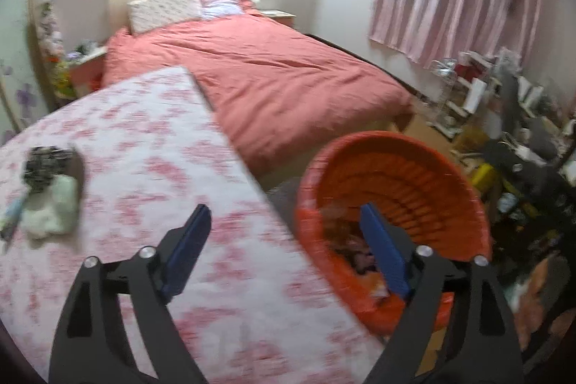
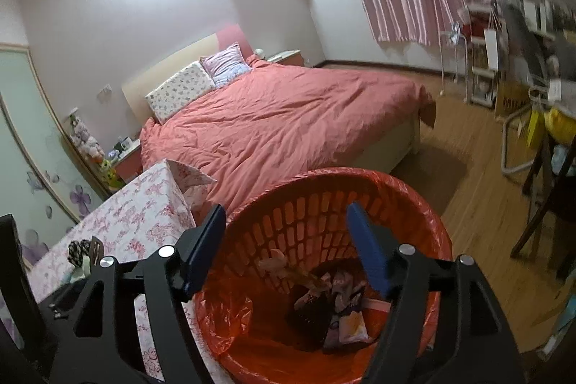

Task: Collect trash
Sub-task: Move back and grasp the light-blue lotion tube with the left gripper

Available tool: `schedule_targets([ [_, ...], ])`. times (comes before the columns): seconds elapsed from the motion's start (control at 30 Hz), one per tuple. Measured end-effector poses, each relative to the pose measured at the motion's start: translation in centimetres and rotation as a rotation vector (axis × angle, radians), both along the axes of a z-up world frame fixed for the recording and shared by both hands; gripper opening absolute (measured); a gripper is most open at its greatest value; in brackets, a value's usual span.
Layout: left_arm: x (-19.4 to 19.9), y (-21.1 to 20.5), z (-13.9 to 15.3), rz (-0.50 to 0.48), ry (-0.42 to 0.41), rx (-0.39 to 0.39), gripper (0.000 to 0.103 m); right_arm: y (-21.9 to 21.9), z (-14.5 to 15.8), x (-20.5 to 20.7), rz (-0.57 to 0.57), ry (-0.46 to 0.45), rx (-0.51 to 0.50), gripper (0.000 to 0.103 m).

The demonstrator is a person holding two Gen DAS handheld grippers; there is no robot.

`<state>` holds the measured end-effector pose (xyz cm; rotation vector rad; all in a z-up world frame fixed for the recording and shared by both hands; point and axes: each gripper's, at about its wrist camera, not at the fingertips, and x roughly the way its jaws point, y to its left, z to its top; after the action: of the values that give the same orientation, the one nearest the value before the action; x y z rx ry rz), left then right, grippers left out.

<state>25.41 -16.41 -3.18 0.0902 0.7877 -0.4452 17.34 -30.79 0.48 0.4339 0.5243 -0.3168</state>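
Beside the bed: I have both grippers at the orange bin [image 2: 324,204], which stands on the wood floor against the corner of the table [image 1: 144,132] with the pink floral cloth.
Right gripper [image 2: 286,225]: my jaws stand apart over the bin mouth, nothing between them.
Left gripper [image 1: 284,229]: jaws wide and empty, straddling the table edge and the bin rim.
Trash in the bin [image 2: 334,294]: wrappers and scraps lie at the bottom, inside the orange liner.
Trash left on the table [image 1: 46,189]: a small heap, a dark patterned piece with pale crumpled stuff, sits well to the left of my left gripper.
Risk, liner: I judge a low finger could snag the loose plastic and drag it off the rim.
Risk, heap: soft, mixed pieces may split in one pinch, and a part could drop onto the floor short of the bin.
Risk, view: the left picture is blurred, so I could misjudge my reach.
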Motion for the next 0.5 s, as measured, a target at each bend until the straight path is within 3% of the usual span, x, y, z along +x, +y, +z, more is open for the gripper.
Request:
schedule_targets([
  [0.07, 0.0, 2.0, 0.0, 0.035, -0.015, 0.028, 0.089, 0.9, 0.4, 0.0, 0.014, -0.002, -0.027, 0.082],
  [0.23, 0.2, 7.3, -0.3, 0.123, -0.038, 0.091, 0.092, 3.1, 0.7, 0.6, 0.048, 0.012, -0.081, 0.091],
  [0.5, 1.9, 19.0, -0.9, 0.343, -0.043, 0.163, 0.092, 7.9, 0.4, 2.0, 0.146, 0.056, -0.139, 0.094],
])
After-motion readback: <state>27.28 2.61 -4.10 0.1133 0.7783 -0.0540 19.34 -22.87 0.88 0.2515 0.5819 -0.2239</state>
